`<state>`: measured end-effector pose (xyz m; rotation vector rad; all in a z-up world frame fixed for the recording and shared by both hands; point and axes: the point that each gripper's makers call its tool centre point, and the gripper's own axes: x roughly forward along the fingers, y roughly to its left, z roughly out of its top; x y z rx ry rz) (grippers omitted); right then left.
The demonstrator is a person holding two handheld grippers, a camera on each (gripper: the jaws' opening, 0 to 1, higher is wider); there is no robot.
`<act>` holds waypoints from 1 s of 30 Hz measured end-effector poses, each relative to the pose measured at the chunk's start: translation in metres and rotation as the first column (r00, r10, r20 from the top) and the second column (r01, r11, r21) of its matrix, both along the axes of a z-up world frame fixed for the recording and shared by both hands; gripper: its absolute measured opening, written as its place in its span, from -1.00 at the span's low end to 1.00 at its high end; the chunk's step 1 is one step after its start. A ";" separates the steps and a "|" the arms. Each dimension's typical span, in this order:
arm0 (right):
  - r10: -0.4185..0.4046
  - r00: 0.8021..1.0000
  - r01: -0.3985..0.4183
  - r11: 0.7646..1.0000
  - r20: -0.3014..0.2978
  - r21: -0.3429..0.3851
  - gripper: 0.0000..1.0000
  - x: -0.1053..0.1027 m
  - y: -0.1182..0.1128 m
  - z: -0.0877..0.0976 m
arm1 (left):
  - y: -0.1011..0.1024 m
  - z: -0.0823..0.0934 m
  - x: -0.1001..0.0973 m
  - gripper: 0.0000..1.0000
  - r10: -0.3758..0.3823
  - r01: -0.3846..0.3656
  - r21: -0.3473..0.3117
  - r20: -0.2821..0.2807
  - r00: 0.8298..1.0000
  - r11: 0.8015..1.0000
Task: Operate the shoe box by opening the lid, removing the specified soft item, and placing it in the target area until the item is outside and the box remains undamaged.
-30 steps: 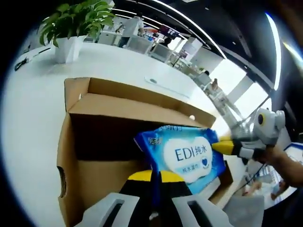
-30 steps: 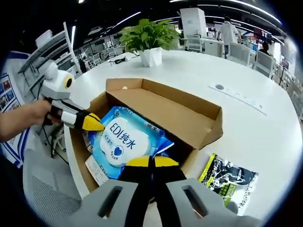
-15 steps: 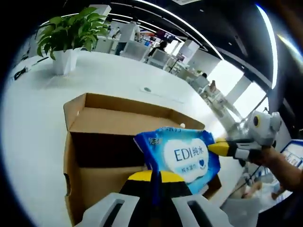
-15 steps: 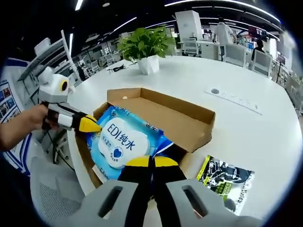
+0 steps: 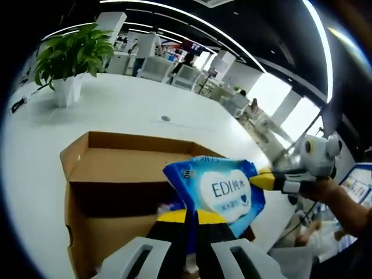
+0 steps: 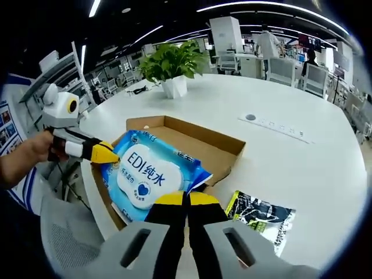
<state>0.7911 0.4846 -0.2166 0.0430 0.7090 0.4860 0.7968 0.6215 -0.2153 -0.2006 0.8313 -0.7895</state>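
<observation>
Lifted higher above the shoe box (image 6: 218, 152), wipes pack (image 6: 148, 174) reads "EDI".

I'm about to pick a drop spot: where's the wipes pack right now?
The wipes pack is held up over the open cardboard box, pinched between the right gripper and the left gripper, with a black-and-green packet lying beside the box.

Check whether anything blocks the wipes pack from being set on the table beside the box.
Nothing visible does. The wipes pack is held above the open box; bare white table lies beyond, except where a dark packet rests.
</observation>
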 end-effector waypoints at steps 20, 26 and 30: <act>-0.064 0.998 0.064 0.998 -0.004 -0.026 -1.00 -0.010 -0.059 0.009 | -0.060 0.010 -0.006 -0.95 -0.052 0.052 -0.017 0.014 0.999 0.999; -0.086 0.996 0.085 0.996 -0.009 -0.032 -1.00 -0.014 -0.075 0.010 | -0.077 0.011 -0.010 -0.95 -0.075 0.075 -0.014 0.027 0.997 0.997; -0.100 0.995 0.099 0.994 -0.011 -0.044 -1.00 -0.017 -0.087 0.010 | -0.091 0.011 -0.014 -0.95 -0.096 0.096 -0.008 0.031 0.995 0.995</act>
